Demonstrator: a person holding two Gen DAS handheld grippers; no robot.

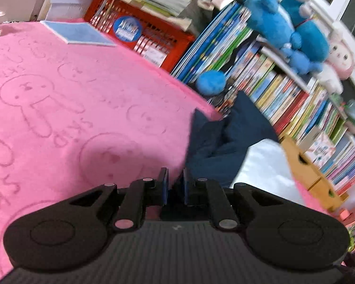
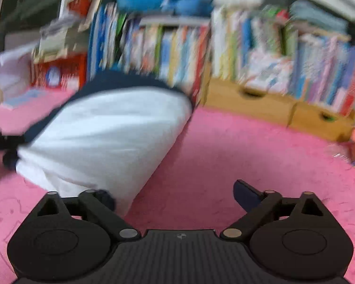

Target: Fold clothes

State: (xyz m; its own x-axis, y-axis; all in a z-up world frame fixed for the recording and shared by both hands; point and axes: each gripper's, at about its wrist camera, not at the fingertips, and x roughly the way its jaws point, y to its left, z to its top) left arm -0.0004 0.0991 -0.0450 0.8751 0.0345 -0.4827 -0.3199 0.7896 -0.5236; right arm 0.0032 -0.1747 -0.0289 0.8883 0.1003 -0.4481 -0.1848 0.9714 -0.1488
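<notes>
Left wrist view: the left hand-held gripper (image 1: 175,184) is nearly closed, apparently pinching the navy edge of the garment (image 1: 224,139) – it trails away to the upper right over the pink blanket (image 1: 59,94).

Right wrist view (blurred): the right hand-held gripper (image 2: 175,196) gapes empty. The garment (image 2: 106,137) runs diagonally toward the bookshelf (image 2: 177,47).

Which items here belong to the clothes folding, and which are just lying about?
Part of the job:
white and navy garment
pink blanket it lies on
left gripper, shut
right gripper, open

Just lying about:
blue plush toys
shelved books
red crate
blue booklet
wooden drawers
</notes>
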